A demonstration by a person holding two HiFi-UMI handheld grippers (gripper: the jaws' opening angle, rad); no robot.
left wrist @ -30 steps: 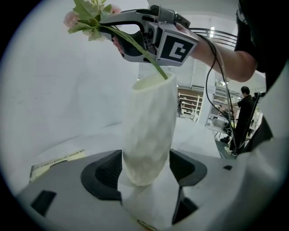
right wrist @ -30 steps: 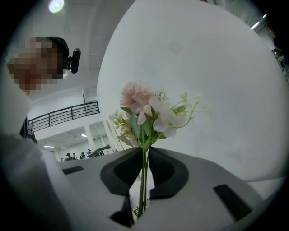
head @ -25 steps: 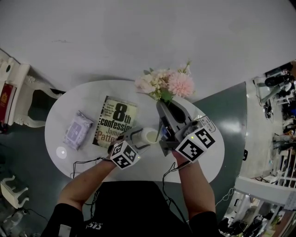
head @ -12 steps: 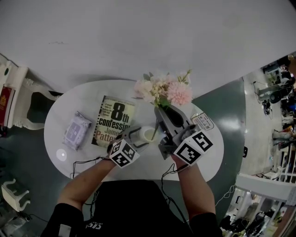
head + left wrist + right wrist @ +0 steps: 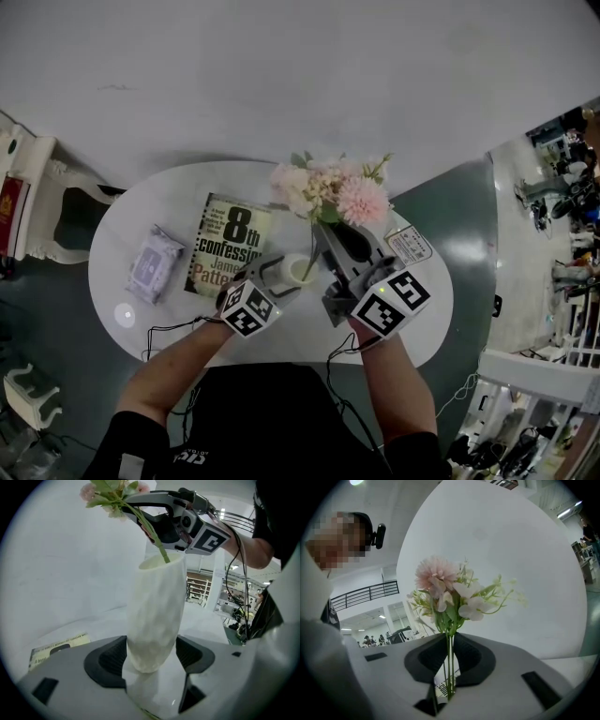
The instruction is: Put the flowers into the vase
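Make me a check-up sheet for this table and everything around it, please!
Surface: white oval table, nothing spilled.
Job's things: vase upright; flowers above it, stem tip at its mouth.
Clutter: book, wipes pack, small card.
Grippers: left gripper shut on the vase; right gripper shut on the flower stems.
Cables: black cables lie on the table's near edge.
Surroundings: white chair at left, grey-green floor.

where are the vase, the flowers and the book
vase [image 5: 154, 611]: left gripper view, middle of its white body
flowers [image 5: 451, 603]: right gripper view, middle of the bunch
book [image 5: 228, 246]: head view, middle of its cover
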